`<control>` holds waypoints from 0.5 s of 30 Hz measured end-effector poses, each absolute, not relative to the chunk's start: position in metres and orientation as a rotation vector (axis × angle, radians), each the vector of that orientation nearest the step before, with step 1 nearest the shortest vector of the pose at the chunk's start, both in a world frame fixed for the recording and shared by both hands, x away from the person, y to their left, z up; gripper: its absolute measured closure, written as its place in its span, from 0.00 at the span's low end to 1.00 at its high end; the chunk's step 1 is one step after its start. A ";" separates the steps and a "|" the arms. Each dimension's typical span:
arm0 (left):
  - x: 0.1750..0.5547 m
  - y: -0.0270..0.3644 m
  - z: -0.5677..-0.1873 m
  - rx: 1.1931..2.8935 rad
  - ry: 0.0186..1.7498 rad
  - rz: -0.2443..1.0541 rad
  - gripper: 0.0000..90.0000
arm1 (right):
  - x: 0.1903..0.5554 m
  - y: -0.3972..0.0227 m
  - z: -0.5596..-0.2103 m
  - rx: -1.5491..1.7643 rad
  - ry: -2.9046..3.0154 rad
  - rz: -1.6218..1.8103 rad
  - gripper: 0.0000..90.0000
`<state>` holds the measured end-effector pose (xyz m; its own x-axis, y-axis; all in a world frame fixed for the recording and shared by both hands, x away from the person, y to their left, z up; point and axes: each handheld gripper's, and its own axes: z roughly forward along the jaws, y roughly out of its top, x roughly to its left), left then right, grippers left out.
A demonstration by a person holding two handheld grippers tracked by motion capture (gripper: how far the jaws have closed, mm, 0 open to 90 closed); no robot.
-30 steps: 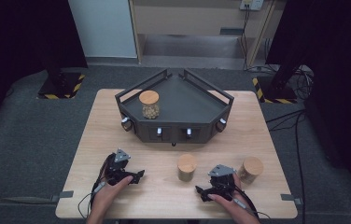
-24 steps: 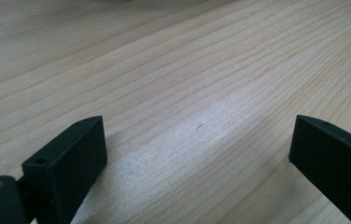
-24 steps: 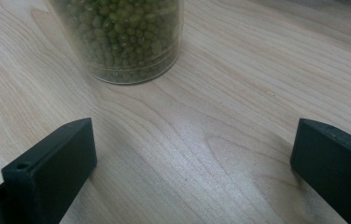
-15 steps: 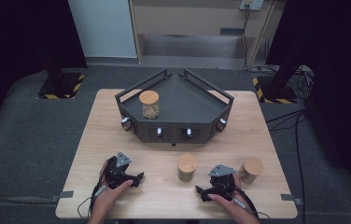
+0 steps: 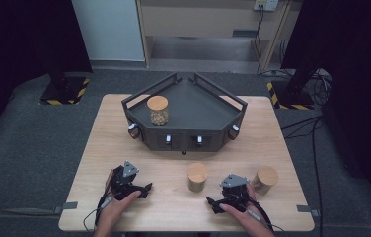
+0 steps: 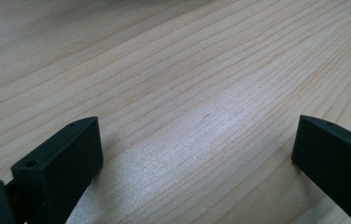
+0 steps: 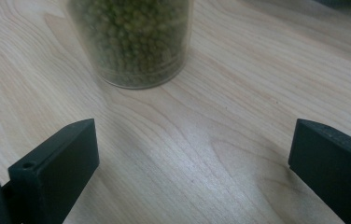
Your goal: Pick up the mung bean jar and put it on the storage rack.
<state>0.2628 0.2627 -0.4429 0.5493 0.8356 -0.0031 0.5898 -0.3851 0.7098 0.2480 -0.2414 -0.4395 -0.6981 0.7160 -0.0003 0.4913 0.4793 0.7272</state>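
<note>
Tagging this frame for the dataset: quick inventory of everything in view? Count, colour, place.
Table: 1, light wood, centre of the high view.
Tray: 1, dark grey, angular, railed, far middle of table.
Jar on tray: 1, clear with wooden lid, pale round contents, left part of tray.
Middle jar: 1, wooden lid, green beans, on table left of right gripper.
Right jar: 1, wooden lid, near edge, beside right gripper.
Left gripper: 1, black, near left, jaws open, nothing between.
Right gripper: 1, black, near right, jaws open, nothing between.
</note>
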 end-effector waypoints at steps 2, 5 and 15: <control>0.263 0.263 -0.443 2.115 1.143 0.472 0.00 | 0.248 -0.241 -0.438 1.024 2.425 1.061 0.02; 0.263 0.262 -0.443 2.116 1.143 0.471 0.00 | 0.247 -0.239 -0.435 1.011 2.425 1.074 0.02; 0.264 0.262 -0.443 2.118 1.142 0.471 0.00 | 0.249 -0.242 -0.429 1.007 2.413 1.109 0.03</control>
